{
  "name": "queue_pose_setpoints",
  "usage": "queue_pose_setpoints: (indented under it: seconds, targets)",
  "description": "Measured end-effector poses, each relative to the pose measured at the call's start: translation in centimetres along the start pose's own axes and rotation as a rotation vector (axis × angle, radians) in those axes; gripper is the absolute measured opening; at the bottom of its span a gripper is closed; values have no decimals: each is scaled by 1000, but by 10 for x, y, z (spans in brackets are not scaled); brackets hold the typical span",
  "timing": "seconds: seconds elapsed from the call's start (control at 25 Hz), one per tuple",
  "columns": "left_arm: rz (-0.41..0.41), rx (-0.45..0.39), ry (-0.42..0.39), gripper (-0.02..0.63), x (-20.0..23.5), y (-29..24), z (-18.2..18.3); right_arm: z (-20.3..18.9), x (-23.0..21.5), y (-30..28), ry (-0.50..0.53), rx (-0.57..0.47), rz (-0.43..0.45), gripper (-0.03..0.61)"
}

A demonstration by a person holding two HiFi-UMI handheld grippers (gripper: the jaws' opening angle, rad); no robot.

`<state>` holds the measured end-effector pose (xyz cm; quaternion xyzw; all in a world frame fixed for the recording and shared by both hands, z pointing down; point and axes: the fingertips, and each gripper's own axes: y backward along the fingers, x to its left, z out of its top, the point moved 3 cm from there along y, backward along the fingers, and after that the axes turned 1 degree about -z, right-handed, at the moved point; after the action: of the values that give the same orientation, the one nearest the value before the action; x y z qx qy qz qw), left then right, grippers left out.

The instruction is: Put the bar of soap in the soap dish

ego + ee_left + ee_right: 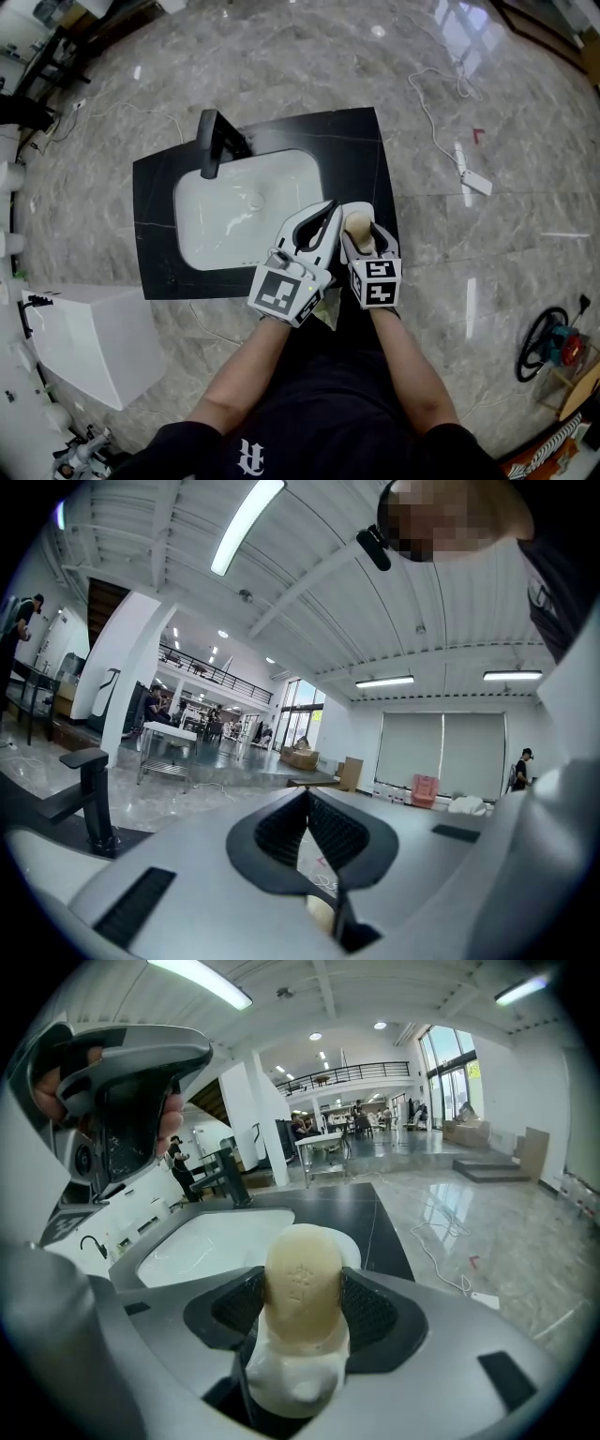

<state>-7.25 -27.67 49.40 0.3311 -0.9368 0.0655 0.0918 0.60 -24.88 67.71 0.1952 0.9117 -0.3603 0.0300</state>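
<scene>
Soap (302, 1274) is the thing to look at here: a pale yellow bar stood on end, pinched on both sides by the ribbed black pads of the right gripper (302, 1309), which is clamped firmly on it. A white soap dish (292, 1372) shows just behind and under the bar, but I cannot tell whether the two are touching. All this is at the right edge of the white sink (234, 220), over the black counter (352, 141).

The left gripper (307, 797) is right alongside, nearly touching the right one, tilted up so its camera sees mostly ceiling. Its jaws are closed tip to tip with nothing between them.

A black faucet (211, 141) stands at the far left corner of the sink. The counter rests on a grey marble floor, with a white cable and power strip (473, 178) well off to the right and a white box (89, 342) near the left.
</scene>
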Motion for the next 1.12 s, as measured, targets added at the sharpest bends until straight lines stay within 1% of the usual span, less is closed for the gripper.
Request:
queue_pose_setpoints:
  seconds: [0.12, 0.32, 0.52, 0.64, 0.76, 0.88, 1.04, 1.12]
  targets:
    - [7, -2, -2, 6, 3, 3, 2, -1, -1, 0, 1, 7, -13, 261]
    - [10, 4, -1, 6, 2, 6, 1, -1, -2, 0, -6, 14, -4, 261]
    - [1, 19, -9, 6, -6, 12, 2, 15, -3, 17, -19, -32, 0, 261]
    - [-2, 27, -13, 6, -13, 17, 6, 37, -2, 38, -44, -98, 28, 261]
    - [-7, 29, -18, 6, -21, 25, 16, 67, 5, 65, -48, -192, 71, 261]
    - [-14, 24, -18, 6, -30, 33, 28, 99, 18, 95, -27, -285, 116, 259]
    - [-23, 17, -30, 6, -44, 43, 49, 135, 39, 133, 25, -376, 172, 258]
    - [-20, 15, -42, 6, -49, 47, 59, 150, 48, 150, 50, -419, 191, 225]
